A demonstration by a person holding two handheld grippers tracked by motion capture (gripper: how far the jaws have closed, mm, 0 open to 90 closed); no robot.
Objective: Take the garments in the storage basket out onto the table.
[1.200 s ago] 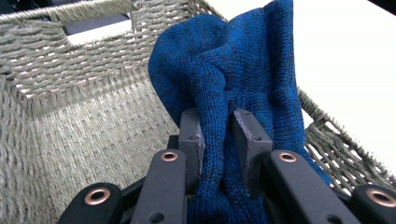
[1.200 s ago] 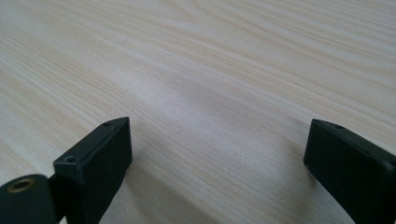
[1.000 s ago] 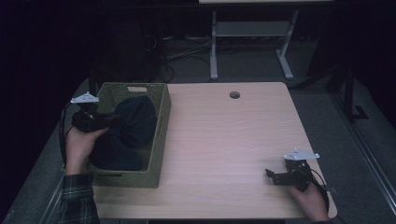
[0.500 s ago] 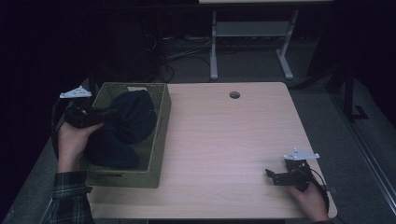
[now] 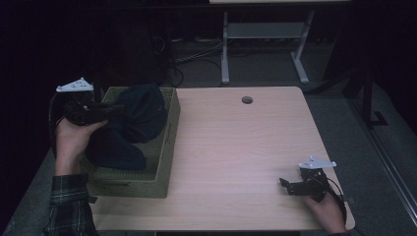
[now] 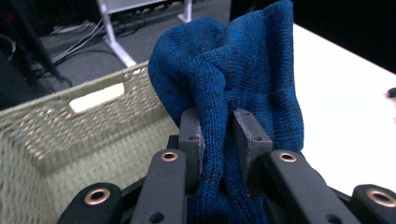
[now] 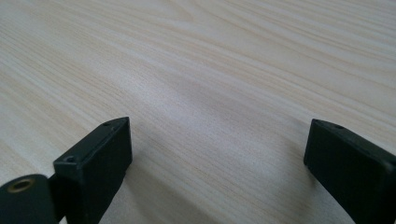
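The left gripper [image 6: 217, 135] clenched a fold of blue ribbed-knit garment [image 6: 233, 74] between its jaws above the woven basket [image 6: 70, 130], while the right gripper [image 7: 217, 149] stood released.

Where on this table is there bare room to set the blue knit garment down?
The tabletop is bare from the woven basket across to the right gripper, back to the cable hole. The left side is crowded: the basket, with the blue knit garment clamped in the left gripper.

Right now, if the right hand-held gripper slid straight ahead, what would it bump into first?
Probably nothing soon: the right hand-held gripper points left across bare table, jaws open. Far along that line stands the basket, though depth is unclear.
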